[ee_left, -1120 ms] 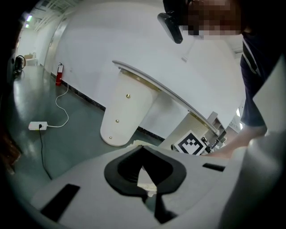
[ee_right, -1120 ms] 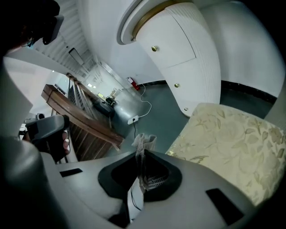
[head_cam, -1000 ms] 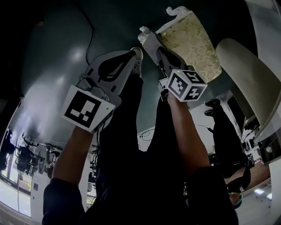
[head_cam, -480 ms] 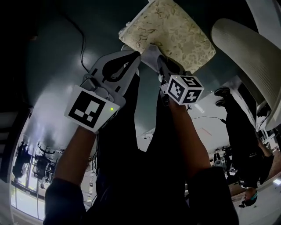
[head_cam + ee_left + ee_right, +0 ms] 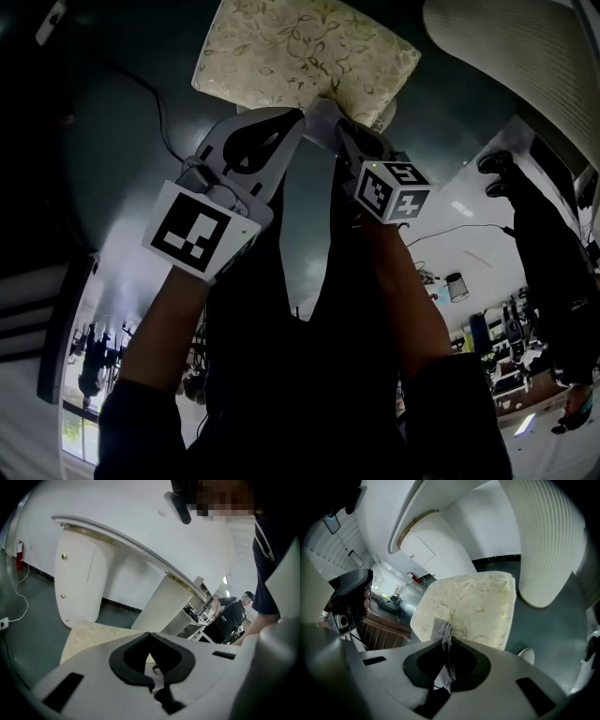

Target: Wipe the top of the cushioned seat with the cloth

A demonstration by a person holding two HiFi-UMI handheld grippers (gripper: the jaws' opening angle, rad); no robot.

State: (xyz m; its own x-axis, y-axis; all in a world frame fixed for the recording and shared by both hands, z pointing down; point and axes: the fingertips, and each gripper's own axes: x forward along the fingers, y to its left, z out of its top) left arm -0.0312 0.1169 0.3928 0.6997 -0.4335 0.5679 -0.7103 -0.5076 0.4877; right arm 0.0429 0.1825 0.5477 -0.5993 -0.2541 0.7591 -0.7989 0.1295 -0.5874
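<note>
Right hand-held gripper (image 5: 448, 643) clamps the grey woven cloth (image 5: 441, 631); left hand-held gripper (image 5: 150, 635) is closed, empty; cloth should press flat on the cream floral cushioned seat (image 5: 471, 602), strokes overlapping.

cushioned seat (image 5: 305, 56) shifted left, fuller in view, now above left hand-held gripper (image 5: 294, 116) and right hand-held gripper (image 5: 324, 107)

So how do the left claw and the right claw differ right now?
The right claw is shut on the cloth; the left claw is shut with nothing between its jaws. The right claw's view takes in most of the seat top; the left claw's view shows only a strip of it. Both point at the seat, side by side.
</note>
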